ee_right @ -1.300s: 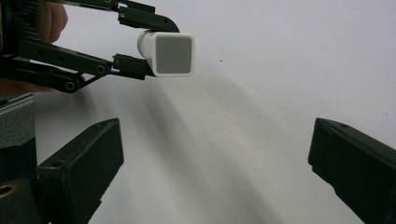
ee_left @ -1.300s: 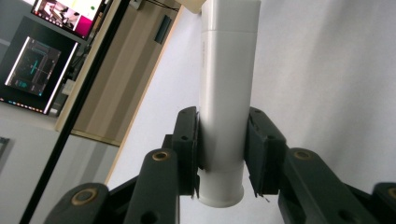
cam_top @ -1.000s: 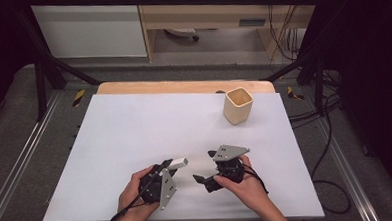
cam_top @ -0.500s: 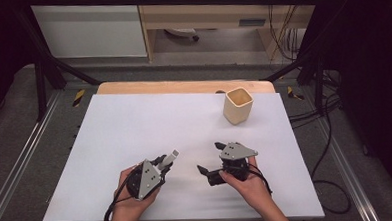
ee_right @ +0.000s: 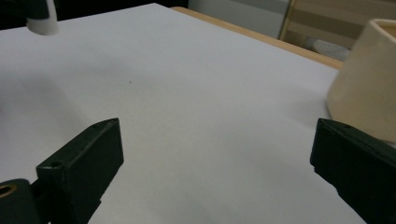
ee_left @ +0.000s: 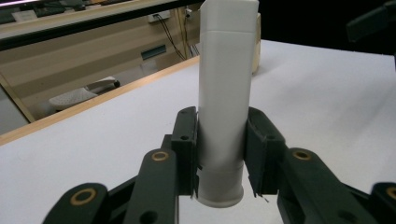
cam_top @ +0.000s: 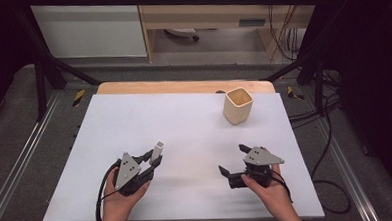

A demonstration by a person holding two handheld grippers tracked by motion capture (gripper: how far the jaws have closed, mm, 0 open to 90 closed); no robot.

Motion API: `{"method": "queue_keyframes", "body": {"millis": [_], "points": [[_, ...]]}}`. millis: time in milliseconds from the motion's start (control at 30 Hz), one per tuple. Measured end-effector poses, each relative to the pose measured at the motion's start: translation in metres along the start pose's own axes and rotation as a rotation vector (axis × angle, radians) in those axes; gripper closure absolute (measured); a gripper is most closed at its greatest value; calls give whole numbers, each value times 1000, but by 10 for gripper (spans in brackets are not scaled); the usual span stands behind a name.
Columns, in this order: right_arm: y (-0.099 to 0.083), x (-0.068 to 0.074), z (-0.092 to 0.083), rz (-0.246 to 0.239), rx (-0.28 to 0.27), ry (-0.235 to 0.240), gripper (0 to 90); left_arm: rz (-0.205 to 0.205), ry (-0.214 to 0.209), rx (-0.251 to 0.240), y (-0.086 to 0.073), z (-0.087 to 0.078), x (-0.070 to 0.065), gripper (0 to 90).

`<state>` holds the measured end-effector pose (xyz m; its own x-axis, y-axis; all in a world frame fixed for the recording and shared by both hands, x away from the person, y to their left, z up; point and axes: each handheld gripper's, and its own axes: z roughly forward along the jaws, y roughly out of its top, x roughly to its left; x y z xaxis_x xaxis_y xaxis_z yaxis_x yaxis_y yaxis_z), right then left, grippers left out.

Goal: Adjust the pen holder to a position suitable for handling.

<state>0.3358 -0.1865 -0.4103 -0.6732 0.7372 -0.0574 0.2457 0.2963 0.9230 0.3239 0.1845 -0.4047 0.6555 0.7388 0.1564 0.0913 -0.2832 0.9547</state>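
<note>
Left gripper [cam_top: 153,160] jaws clamped on white tube [ee_left: 224,93], held above near-left table [cam_top: 184,121]. Right gripper [cam_top: 232,168] jaws wide, nothing between, near-right. Beige cup [cam_top: 238,105] stands far right, well apart from both.

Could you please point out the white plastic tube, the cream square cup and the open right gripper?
white plastic tube [ee_left: 223,93]: left gripper view, mid-body.
cream square cup [cam_top: 238,108]: high view, front wall.
right gripper [cam_top: 231,161]: high view, between fingertips.

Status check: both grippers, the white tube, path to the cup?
Left gripper shut on white tube. Right gripper open, empty. Path to beige cup unobstructed.
</note>
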Motion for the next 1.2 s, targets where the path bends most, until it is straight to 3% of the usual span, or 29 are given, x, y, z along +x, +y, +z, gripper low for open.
{"method": "queue_keyframes", "body": {"millis": [233,400,600,833,1200], "points": [[-22,-16,-27,55,9,-76,28,-58,-21,-42,3,-5,2,678],[-26,-28,-23,91,16,-114,28,-79,-24,-46,2,-7,4,679],[-31,-32,-22,111,39,-130,28,-111,-32,-57,1,-8,8,679],[-32,-33,-19,113,49,-131,28,-189,-52,-86,-1,-10,12,679],[-33,-30,-17,115,56,-124,26,-230,-59,-118,3,-14,17,679]]}}
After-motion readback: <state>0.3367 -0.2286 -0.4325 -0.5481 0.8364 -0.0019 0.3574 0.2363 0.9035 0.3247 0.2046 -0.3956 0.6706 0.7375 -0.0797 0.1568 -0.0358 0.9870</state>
